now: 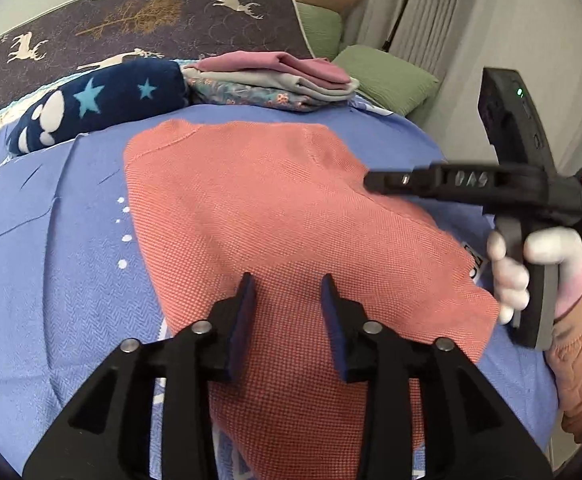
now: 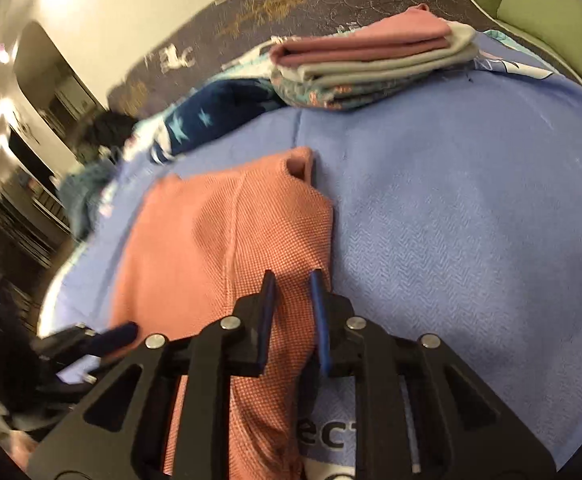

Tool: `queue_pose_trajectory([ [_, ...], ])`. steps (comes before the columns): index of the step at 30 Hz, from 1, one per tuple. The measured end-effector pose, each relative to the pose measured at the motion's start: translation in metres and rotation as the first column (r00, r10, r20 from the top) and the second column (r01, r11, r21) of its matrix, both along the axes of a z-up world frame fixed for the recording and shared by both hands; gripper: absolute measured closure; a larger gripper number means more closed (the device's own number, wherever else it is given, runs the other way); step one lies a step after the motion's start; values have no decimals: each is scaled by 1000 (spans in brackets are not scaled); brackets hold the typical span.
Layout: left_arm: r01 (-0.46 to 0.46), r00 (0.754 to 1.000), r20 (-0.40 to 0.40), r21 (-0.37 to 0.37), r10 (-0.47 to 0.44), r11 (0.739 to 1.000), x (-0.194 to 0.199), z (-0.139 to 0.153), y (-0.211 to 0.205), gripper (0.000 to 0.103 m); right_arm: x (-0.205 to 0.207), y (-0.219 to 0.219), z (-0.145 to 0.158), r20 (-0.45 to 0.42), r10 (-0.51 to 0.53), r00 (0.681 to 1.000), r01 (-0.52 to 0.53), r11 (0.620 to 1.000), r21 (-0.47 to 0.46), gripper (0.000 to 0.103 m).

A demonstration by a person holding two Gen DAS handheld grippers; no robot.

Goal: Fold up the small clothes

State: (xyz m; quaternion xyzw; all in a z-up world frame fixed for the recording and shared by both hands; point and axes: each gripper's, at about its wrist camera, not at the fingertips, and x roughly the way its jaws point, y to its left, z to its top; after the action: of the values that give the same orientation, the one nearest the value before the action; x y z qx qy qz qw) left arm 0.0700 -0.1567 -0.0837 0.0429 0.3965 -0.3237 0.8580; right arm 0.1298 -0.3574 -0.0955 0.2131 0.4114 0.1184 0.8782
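The salmon knit garment lies spread on the blue blanket, near the folded clothes stack at the far edge. The left gripper hovers over it, jaws parted and empty. On the right, the right gripper has its jaws narrowed around a raised fold of the garment.

The garment lies spread on the bed sheet at the middle of the left wrist frame. Behind it, toward the top of the frame, a stack of folded clothes sits on the sheet, with a rolled blanket just left of the stack. Pillows lie at the upper right, beside the stack
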Motion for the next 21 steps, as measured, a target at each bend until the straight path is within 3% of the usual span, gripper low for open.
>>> queue_pose_trajectory([
  [3,16,1000,8,4,-16,1000,-1,0,-3,56,-1,-13,12,37,-43,998,43,999,10,73],
  [5,22,999,23,21,-22,1000,-3,0,-6,54,7,-24,12,27,-67,997,66,997,29,56],
  [9,20,999,31,24,-21,1000,-2,-1,-7,54,29,-32,-5,-85,-32,996,38,997,69,48],
  [11,21,999,26,14,-22,1000,-2,-1,-6,54,38,-28,-7,-88,-14,996,20,997,70,47],
  [12,22,999,24,8,-23,1000,-1,-1,-5,54,42,-24,-5,-74,3,997,2,998,69,51],
  [13,23,999,23,6,-23,1000,-1,-1,-5,53,45,-21,-2,-59,23,998,-18,997,81,73],
  [14,24,999,22,4,-24,1000,-1,-1,-5,52,47,-17,1,-41,45,998,-40,994,100,89],
  [18,34,999,20,-6,-34,999,-2,-1,-5,49,44,-3,25,55,9,998,-10,1000,17,94],
  [21,38,999,21,-8,-38,999,-2,-2,-5,48,48,-4,14,32,-64,997,66,994,-85,96],
])
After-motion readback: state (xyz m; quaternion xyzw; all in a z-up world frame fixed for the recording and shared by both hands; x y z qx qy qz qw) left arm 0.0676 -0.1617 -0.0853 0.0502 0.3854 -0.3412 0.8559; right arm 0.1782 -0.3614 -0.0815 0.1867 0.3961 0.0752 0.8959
